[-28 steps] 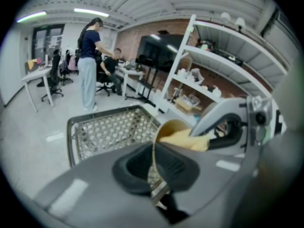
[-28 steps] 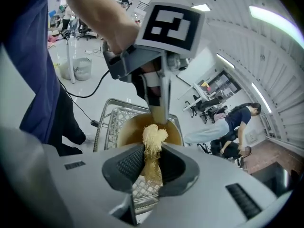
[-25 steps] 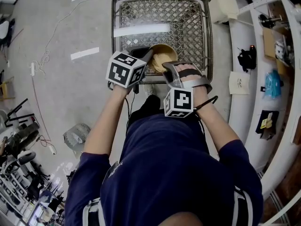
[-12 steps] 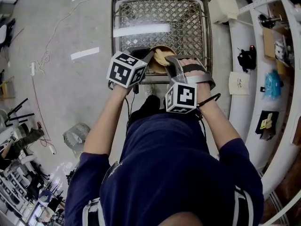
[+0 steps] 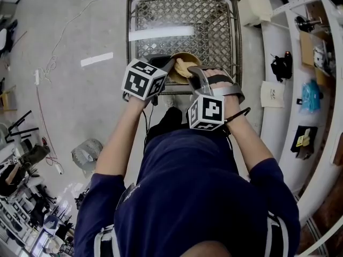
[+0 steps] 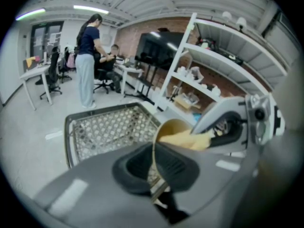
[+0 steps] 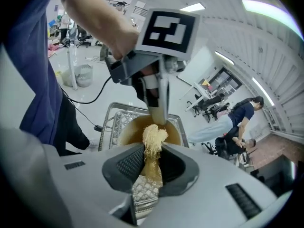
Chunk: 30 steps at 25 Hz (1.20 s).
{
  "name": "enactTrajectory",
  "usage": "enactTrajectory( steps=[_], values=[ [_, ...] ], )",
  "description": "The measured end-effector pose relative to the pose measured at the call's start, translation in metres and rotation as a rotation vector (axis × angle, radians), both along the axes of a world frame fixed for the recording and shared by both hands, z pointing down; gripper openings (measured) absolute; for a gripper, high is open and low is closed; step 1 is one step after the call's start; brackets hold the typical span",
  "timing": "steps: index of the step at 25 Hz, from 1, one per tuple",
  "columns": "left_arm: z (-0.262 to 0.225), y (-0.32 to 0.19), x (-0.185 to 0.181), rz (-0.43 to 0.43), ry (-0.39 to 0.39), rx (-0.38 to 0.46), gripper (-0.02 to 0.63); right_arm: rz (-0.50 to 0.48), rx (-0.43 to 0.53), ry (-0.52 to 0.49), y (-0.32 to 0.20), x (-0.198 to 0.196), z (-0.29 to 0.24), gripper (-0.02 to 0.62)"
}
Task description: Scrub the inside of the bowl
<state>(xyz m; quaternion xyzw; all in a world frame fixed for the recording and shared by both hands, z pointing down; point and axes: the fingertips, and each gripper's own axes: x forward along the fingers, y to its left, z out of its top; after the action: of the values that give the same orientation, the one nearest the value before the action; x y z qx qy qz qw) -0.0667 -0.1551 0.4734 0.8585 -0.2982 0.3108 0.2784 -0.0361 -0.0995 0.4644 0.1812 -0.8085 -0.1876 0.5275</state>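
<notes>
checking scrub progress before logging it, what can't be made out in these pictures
Head view: bowl floor, covered by the left gripper and right gripper.
Right gripper view: scrubber contact with the bowl, hidden by its own tuft.
Left gripper view: bowl's base, behind that gripper's jaws.

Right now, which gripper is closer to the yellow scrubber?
Right. The right gripper is shut on the scrubber, whose tip is in the bowl. The left gripper clamps the bowl's rim, the scrubber a little beyond its jaws.

Both arms extended forward — left gripper (image 6: 153, 167) clamping bowl (image 6: 172, 127) rim, right gripper (image 7: 148, 167) pinching scrubber (image 7: 153, 136)
</notes>
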Motion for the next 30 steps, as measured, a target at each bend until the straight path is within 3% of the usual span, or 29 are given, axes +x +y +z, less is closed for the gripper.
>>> enactTrajectory(
  steps=[4,15,23,27,30],
  values=[
    [-0.001,0.002,0.004,0.006,0.002,0.003,0.009,0.034,0.040,-0.005,-0.014,0.007,-0.010,0.067],
    [-0.001,-0.004,0.000,-0.011,0.003,0.007,0.009,-0.036,-0.065,-0.015,0.027,-0.010,0.014,0.067],
    [0.006,0.004,0.009,0.032,0.007,-0.039,0.009,0.013,0.041,0.011,-0.015,0.010,-0.003,0.067],
    [0.002,-0.005,0.006,0.011,0.000,-0.008,0.009,0.026,-0.022,0.025,-0.003,0.007,0.012,0.067],
    [-0.001,-0.011,0.002,-0.027,0.021,0.002,0.009,0.055,-0.121,-0.043,0.011,-0.001,0.019,0.067]
  ],
)
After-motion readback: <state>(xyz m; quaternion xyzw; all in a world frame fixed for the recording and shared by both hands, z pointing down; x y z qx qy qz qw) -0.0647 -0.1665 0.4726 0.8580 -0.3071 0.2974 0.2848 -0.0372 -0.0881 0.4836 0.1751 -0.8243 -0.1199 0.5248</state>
